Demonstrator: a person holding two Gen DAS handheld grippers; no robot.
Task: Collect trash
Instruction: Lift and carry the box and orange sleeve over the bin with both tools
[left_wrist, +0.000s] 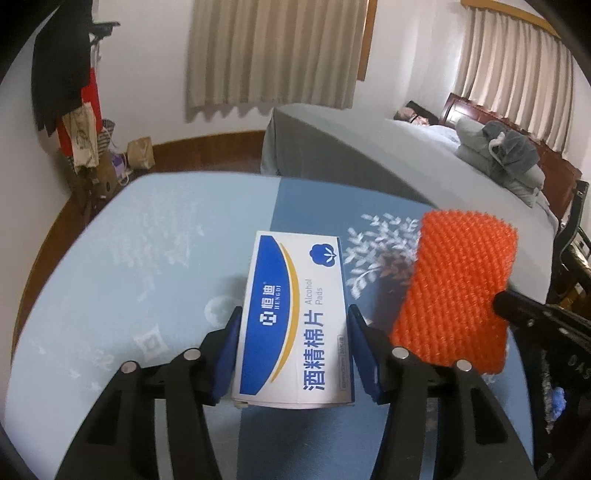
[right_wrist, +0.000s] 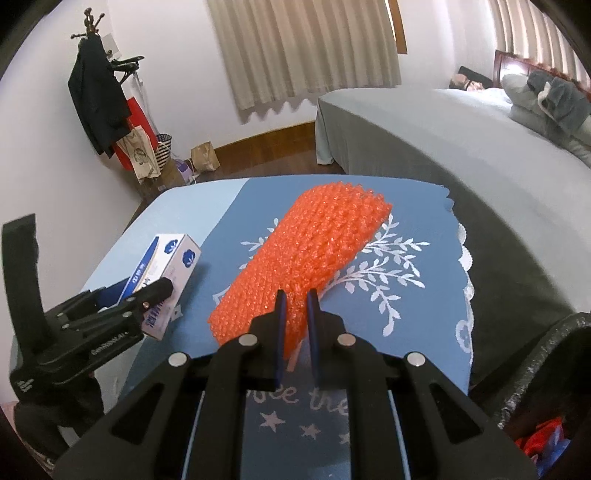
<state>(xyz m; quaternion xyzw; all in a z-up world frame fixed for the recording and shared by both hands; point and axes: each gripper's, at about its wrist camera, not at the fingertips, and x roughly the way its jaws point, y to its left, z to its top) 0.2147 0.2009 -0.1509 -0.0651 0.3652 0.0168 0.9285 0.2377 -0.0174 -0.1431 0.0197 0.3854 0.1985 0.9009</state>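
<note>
Both pieces are picked up and held above the table (right_wrist: 424, 199) — the left claw (left_wrist: 293, 343) clamps the box (left_wrist: 291, 317) between its pads, the right claw (right_wrist: 295, 295) is pinched on the orange mesh (right_wrist: 306, 251) stretching ahead of it. Next move, likely: carry both to a bin — none is visible.

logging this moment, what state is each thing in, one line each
alcohol pads box: closed, held between the left tool's pads, lifted off the table
orange bubble wrap: folded, pinched at its near edge, raised
left tool: shut on the box
right tool: shut on the wrap
curtains: drawn
bed: covered with a grey sheet
</note>
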